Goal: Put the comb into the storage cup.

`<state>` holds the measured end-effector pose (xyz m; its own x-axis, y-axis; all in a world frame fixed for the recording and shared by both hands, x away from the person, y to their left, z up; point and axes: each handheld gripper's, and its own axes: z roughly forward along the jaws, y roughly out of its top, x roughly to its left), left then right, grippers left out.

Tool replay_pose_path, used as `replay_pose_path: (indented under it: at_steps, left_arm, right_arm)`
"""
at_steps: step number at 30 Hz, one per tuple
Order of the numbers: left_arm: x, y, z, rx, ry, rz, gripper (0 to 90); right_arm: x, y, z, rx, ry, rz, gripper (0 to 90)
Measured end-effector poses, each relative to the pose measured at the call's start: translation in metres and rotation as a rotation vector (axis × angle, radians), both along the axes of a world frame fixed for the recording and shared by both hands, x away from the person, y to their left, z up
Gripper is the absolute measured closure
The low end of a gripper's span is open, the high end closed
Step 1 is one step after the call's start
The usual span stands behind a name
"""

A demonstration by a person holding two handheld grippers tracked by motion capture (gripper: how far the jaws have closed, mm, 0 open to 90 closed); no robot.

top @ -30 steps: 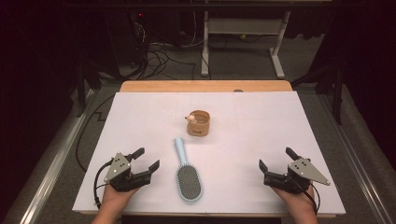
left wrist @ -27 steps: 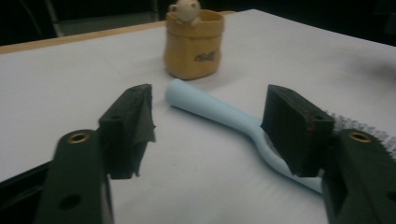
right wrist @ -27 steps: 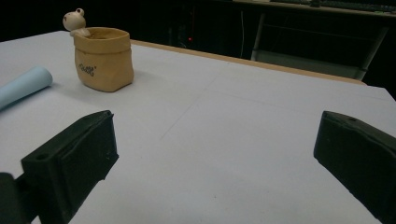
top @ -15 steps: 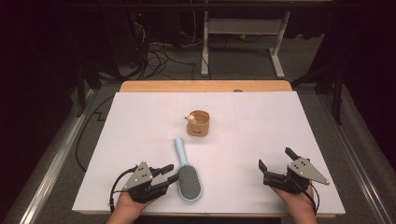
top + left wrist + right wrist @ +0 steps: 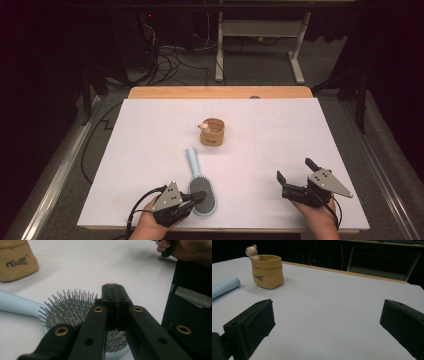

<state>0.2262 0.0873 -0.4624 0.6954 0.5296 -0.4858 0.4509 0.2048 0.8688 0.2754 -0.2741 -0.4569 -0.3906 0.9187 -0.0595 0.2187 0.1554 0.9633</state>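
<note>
Table (image 5: 280,125): white sheet over wood top.
Brush (image 5: 200,182): near edge, bristles up.
Pot (image 5: 212,132): centre, upright.

Glossy pale-blue plastic hairbrush (image 5: 202,187), thin metal bristles (image 5: 72,306)

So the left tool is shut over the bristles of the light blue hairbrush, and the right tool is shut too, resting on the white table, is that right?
Not quite. The right tool is open: the right gripper view shows its two black jaws standing far apart above the white table. The rest holds: the left tool is shut, jaws pressed together over the bristles of the light blue hairbrush.
</note>
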Motion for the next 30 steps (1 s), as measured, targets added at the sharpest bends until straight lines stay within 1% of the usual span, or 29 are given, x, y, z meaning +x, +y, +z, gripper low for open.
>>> replay_pose_path:
  at_steps: [2,4,5,6,7,8,10,13,14,17,18,22,24,25,30]
  left_arm:
    - [-0.001,-0.002,0.0,0.003,0.018,-0.025,89.6]
    - [-0.003,-0.005,0.0,0.008,0.038,-0.036,89.7]
    - [-0.005,-0.008,-0.001,0.017,0.046,-0.04,89.7]
    - [-0.006,-0.012,-0.004,0.046,0.042,-0.041,89.7]
    - [-0.008,-0.016,-0.006,0.088,0.029,-0.043,89.7]
    - [-0.008,-0.018,-0.008,0.108,0.023,-0.043,89.7]
    - [-0.008,-0.019,-0.007,0.105,0.042,-0.043,89.7]
    - [-0.007,-0.018,-0.007,0.113,0.049,-0.044,89.8]
    - [-0.006,-0.017,-0.006,0.121,0.049,-0.042,89.8]
    - [-0.006,-0.016,-0.006,0.125,0.051,-0.036,89.8]
    - [-0.005,-0.014,-0.005,0.136,0.053,-0.034,89.8]
    - [-0.005,-0.01,-0.004,0.143,0.055,-0.03,89.8]
    - [-0.006,-0.009,-0.004,0.147,0.054,-0.029,89.8]
    - [-0.006,-0.007,-0.003,0.155,0.048,-0.028,89.9]
    - [-0.007,-0.003,-0.003,0.163,0.045,-0.023,89.9]
  right_arm:
    - [0.0,0.0,0.0,0.003,0.001,-0.001,0.1]
    - [0.0,0.0,0.0,0.003,0.003,-0.001,0.1]
    - [0.0,0.0,0.0,0.004,0.004,-0.002,0.1]
    - [0.001,0.0,-0.001,0.003,0.004,-0.001,0.1]
    - [0.001,0.0,-0.001,0.004,0.004,0.0,0.1]
    - [0.001,0.0,-0.001,0.004,0.006,0.0,0.0]
    - [0.001,0.0,0.0,0.006,0.005,-0.001,0.0]
    - [0.001,0.0,-0.001,0.007,0.007,-0.001,0.1]
    - [0.001,-0.001,-0.001,0.008,0.008,-0.001,0.1]
    - [0.001,-0.001,-0.001,0.011,0.009,-0.002,0.1]
    - [0.001,-0.001,-0.001,0.013,0.009,-0.003,0.1]
    - [0.001,-0.002,0.0,0.015,0.007,-0.005,0.1]
    - [0.001,-0.002,0.0,0.015,0.007,-0.007,0.1]
    - [0.0,-0.002,0.0,0.015,0.007,-0.007,0.1]
    - [0.0,-0.002,0.0,0.015,0.007,-0.008,0.1]
